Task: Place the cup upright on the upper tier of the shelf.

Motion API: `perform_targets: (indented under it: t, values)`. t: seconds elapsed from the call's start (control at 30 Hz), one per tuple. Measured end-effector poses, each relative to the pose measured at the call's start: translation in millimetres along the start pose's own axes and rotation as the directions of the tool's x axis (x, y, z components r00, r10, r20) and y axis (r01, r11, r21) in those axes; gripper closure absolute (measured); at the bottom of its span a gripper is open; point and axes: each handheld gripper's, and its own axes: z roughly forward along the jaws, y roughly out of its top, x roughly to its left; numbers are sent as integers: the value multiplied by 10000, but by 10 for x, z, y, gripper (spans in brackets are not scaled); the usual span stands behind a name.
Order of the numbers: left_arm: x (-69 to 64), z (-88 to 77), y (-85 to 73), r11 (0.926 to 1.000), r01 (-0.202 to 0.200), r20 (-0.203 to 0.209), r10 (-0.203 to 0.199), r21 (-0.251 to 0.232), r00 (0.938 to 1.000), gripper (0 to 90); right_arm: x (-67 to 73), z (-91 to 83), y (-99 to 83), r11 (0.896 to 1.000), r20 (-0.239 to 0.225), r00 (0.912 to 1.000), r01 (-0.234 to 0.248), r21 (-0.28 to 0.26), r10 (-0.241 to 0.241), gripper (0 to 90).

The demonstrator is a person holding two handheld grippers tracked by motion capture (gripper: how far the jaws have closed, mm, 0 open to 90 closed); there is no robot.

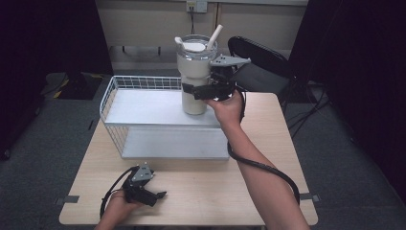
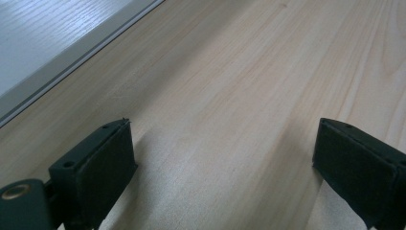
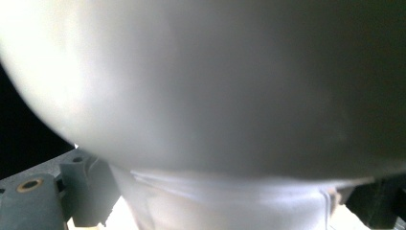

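A cream tumbler (image 1: 195,76) with a clear lid and a white straw stands upright on the top shelf of a white wire rack (image 1: 143,108). My right gripper (image 1: 203,91) is shut on the tumbler's lower body from the right side. In the right gripper view the tumbler's pale wall (image 3: 206,81) sits right up against the camera, between the jaws. My left gripper (image 1: 155,196) rests low over the wooden table (image 1: 206,191) near its front left edge, open. Its black pads (image 2: 103,160) stand wide apart over bare wood with nothing between them.
The rack has a lower shelf (image 1: 172,143) and wire sides at the back and left; its front edge (image 2: 72,62) runs along the left gripper view's upper left. A black chair (image 1: 261,67) stands behind the table at the right. Grey carpet surrounds the table.
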Motion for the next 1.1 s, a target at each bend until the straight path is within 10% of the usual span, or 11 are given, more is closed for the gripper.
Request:
perform_targets:
  t: [1.1]
  values:
    - [0,-1,0,10000,-7,2,7,10,10000,64,20,231,-3,9998,192,9996,192,50,-193,95]
